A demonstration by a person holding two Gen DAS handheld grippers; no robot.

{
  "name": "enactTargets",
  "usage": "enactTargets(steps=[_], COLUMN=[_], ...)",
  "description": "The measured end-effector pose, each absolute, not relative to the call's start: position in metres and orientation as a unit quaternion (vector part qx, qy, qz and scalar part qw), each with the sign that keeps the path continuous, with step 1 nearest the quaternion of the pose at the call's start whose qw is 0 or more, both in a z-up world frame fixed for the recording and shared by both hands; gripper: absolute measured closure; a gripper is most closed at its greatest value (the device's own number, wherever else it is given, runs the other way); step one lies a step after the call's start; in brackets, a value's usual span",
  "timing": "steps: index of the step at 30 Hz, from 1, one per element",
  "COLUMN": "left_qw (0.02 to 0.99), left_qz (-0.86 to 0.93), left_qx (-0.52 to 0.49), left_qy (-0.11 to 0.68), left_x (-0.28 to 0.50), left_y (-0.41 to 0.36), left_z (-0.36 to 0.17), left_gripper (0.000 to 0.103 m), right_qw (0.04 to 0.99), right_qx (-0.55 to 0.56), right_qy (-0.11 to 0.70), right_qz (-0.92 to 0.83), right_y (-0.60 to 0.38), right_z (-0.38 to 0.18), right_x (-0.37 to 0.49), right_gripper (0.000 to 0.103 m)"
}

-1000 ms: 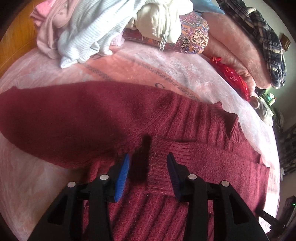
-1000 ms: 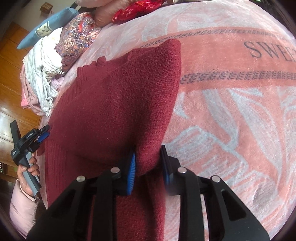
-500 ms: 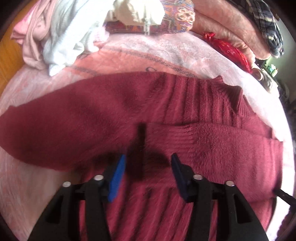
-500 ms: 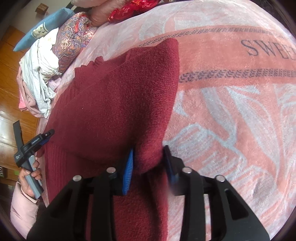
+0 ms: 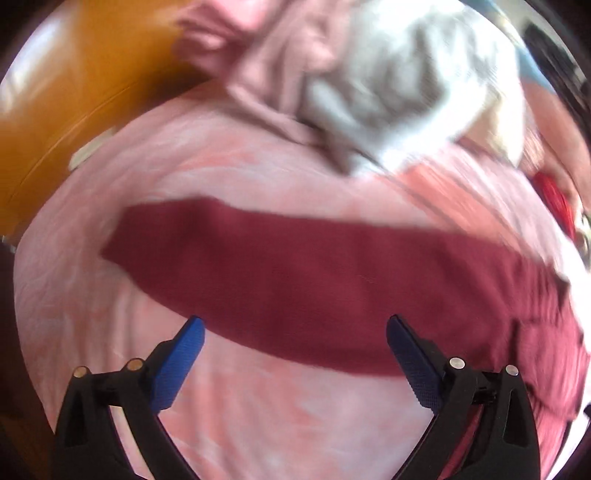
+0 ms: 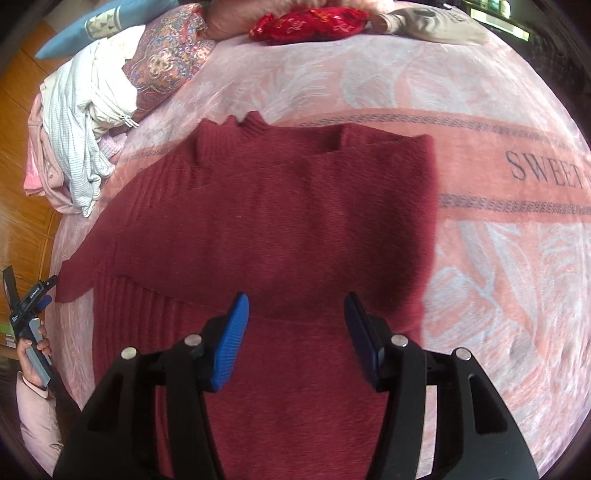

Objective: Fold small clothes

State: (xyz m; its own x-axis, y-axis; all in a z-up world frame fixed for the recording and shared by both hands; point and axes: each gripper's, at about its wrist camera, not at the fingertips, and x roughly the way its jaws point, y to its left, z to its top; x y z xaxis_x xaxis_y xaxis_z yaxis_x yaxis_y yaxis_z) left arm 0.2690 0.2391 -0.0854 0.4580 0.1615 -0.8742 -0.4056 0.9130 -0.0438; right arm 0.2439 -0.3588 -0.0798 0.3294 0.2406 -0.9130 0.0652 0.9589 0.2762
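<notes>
A maroon knit sweater [image 6: 280,221] lies flat on the pink blanket [image 6: 480,258], its collar at the far side. One sleeve is folded across the body. The other sleeve [image 5: 314,288] stretches out sideways in the blurred left wrist view. My left gripper [image 5: 294,323] hovers at this sleeve's near edge, its jaws opening wide with nothing pinched. It also shows at the bed's left edge as the left gripper [image 6: 48,291], held by a hand [image 6: 33,347]. My right gripper [image 6: 296,298] hangs above the sweater's middle, its jaws opening, with no cloth between the pads.
A pile of pale clothes [image 6: 85,122] sits at the bed's far left, next to a patterned pillow [image 6: 166,59] and a blue pillow [image 6: 96,26]. A red cushion [image 6: 310,20] lies at the head. Wooden floor [image 6: 18,122] borders the left side.
The left gripper let go of the cuff, opened wide and swung left to the outstretched sleeve. The right gripper released the folded sleeve's edge, opened and rose above the sweater.
</notes>
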Motion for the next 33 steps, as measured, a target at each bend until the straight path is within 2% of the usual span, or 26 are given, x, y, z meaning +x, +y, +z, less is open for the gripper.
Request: enactTargets(steps=[5, 14, 17, 20, 21, 22, 23, 25, 33], left_qw=[0.839, 0.831, 0.823, 0.826, 0.828, 0.83, 0.834, 0.841, 0.851], left_qz=[0.2, 0.176, 0.14, 0.154, 0.157, 0.159, 0.154, 0.139, 0.112], left_qx=[-0.143, -0.143, -0.166, -0.147, -0.136, -0.127, -0.123, -0.134, -0.187], left_qy=[0.486, 0.507, 0.525, 0.522, 0.521, 0.52, 0.516, 0.505, 0.478], left_x=[0.272, 0.292, 0.301, 0.303, 0.303, 0.303, 0.303, 0.3, 0.29], left_y=[0.304, 0.326, 0.323, 0.315, 0.311, 0.307, 0.305, 0.302, 0.303], left_z=[-0.094, -0.124, -0.139, -0.146, -0.146, -0.146, -0.145, -0.141, -0.12], left_gripper=[0.004, 0.007, 0.027, 0.033, 0.039, 0.051, 0.058, 0.092, 0.098], right_qw=[0.804, 0.802, 0.806, 0.807, 0.807, 0.808, 0.808, 0.806, 0.805], right_qx=[0.158, 0.141, 0.136, 0.137, 0.136, 0.135, 0.136, 0.143, 0.16], right_qy=[0.567, 0.57, 0.567, 0.564, 0.564, 0.563, 0.563, 0.564, 0.563], right_qz=[0.087, 0.105, 0.105, 0.11, 0.111, 0.11, 0.109, 0.107, 0.095], right_y=[-0.323, -0.297, -0.296, -0.297, -0.297, -0.298, -0.299, -0.305, -0.326], right_z=[-0.087, -0.104, -0.102, -0.1, -0.1, -0.1, -0.101, -0.102, -0.108], right_x=[0.25, 0.255, 0.253, 0.25, 0.249, 0.248, 0.248, 0.247, 0.245], right_gripper=[0.044, 0.044, 0.044, 0.044, 0.044, 0.044, 0.044, 0.044, 0.044])
